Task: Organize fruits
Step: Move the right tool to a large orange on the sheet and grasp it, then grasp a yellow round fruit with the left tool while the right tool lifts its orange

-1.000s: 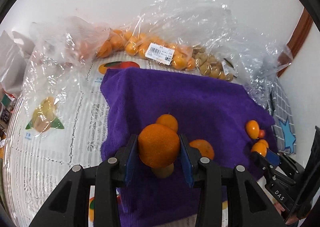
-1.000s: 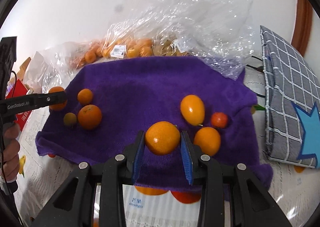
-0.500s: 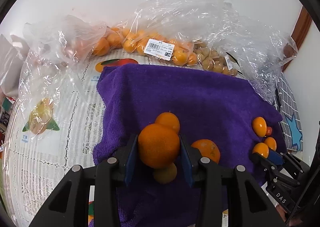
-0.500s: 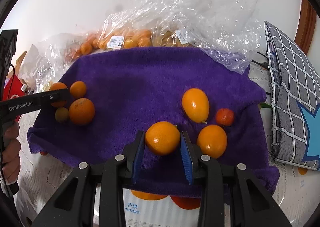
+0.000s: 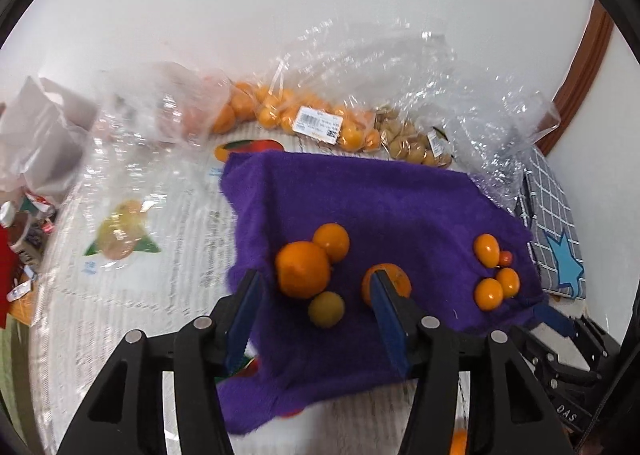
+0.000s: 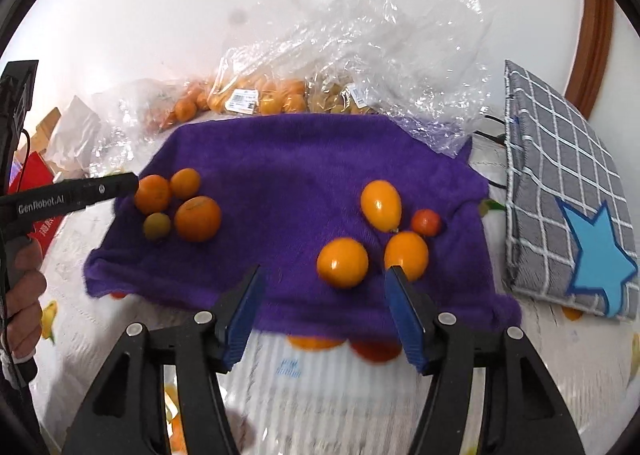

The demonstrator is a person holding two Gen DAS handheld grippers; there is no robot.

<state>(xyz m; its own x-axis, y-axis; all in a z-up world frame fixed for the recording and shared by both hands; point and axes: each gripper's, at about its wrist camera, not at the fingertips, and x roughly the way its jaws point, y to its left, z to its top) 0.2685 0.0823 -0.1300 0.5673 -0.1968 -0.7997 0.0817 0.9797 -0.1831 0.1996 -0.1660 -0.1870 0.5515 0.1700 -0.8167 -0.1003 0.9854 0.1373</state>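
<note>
A purple towel (image 5: 380, 207) (image 6: 288, 159) lies on the table. At its left end sit a big orange (image 5: 303, 269) (image 6: 153, 193), a smaller orange (image 5: 331, 241), another orange (image 5: 386, 283) (image 6: 197, 218) and a small greenish fruit (image 5: 326, 308) (image 6: 157, 225). At its right end sit a round orange fruit (image 6: 342, 262), an oval one (image 6: 381, 205), another orange one (image 6: 406, 255) and a small red fruit (image 6: 426, 222). My left gripper (image 5: 314, 319) is open and empty just short of the left group. My right gripper (image 6: 324, 307) is open and empty just short of the right group.
Clear plastic bags of oranges (image 5: 304, 119) and small pale fruits (image 5: 412, 143) lie along the back wall. A grey checked cloth with a blue star (image 6: 568, 191) lies at the right. Boxes and packets (image 5: 24, 215) stand at the left.
Both grippers have opened and pulled back. The left one let go of the big orange onto the towel's left end; the right one let go of the round orange fruit at the right end.
</note>
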